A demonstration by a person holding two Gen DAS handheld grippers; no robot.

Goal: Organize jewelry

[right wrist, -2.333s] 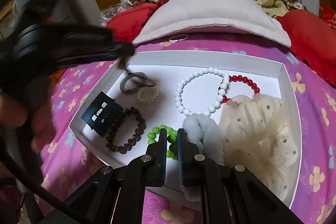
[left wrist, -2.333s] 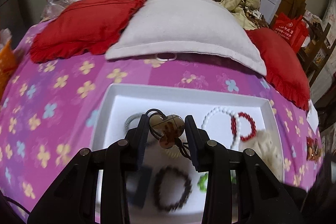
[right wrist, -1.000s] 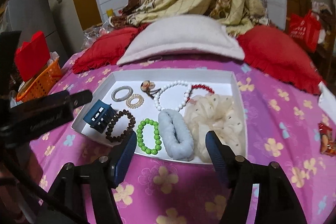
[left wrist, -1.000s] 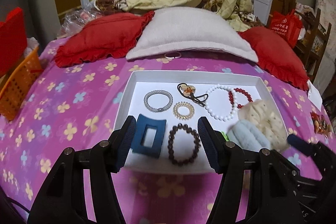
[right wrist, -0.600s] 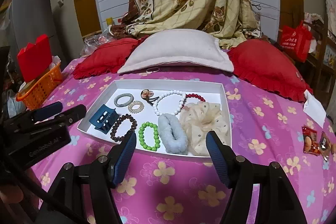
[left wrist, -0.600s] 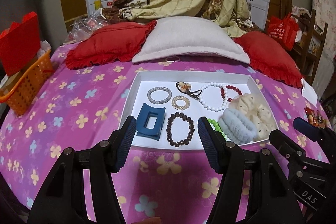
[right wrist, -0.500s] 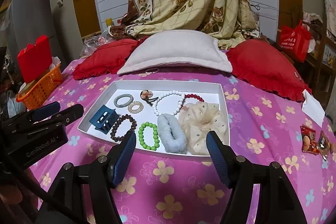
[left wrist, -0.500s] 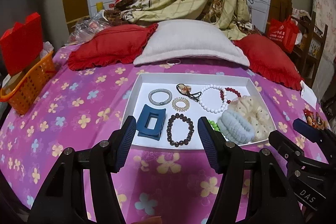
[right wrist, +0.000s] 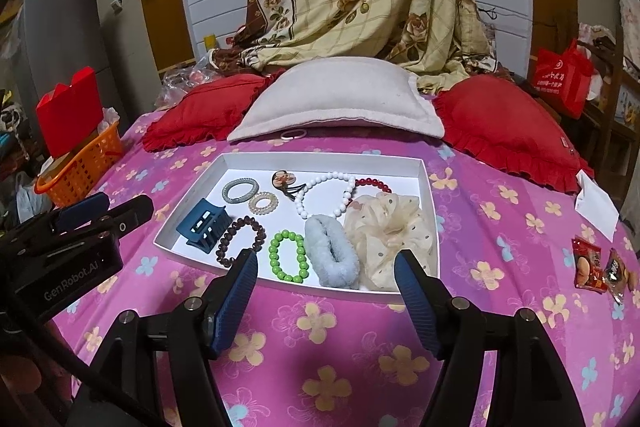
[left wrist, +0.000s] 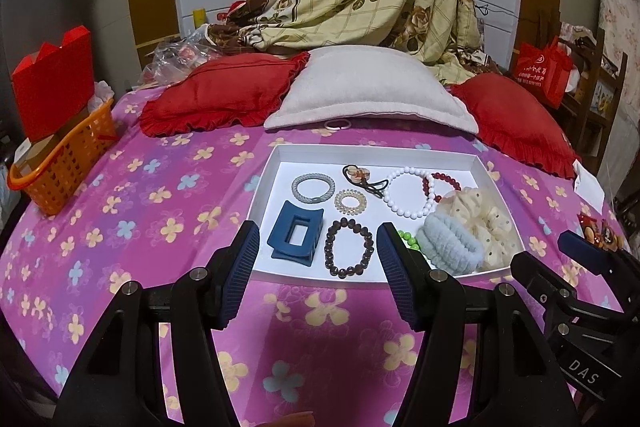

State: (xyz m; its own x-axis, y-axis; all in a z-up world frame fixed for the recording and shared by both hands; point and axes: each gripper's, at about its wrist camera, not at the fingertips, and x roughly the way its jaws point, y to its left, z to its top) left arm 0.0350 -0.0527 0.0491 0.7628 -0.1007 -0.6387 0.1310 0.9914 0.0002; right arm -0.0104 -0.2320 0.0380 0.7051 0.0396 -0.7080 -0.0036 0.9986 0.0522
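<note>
At the far left of the left wrist view an orange basket is sitting on the pink flowered bedspread, with a red box standing in it. Right of it, in the upper middle, a red pillow is lying beside a grey pillow, and a second red pillow is lying on the grey one's other side.

The white tray is resting in the middle of the frame, just below the grey pillow. Along its left side a grey hair tie is lying above a blue claw clip. Moving right, a brown bead bracelet is lying near the front edge, then a white bead bracelet is overlapping a red one. A green bracelet, a pale blue scrunchie and a cream scrunchie are filling the tray's right end.

The left gripper is hovering at the lower middle over the tray's near edge, jaws spread wide and holding nothing. In the right wrist view the right gripper is hanging low in the frame just short of the tray, also spread wide and holding nothing.
</note>
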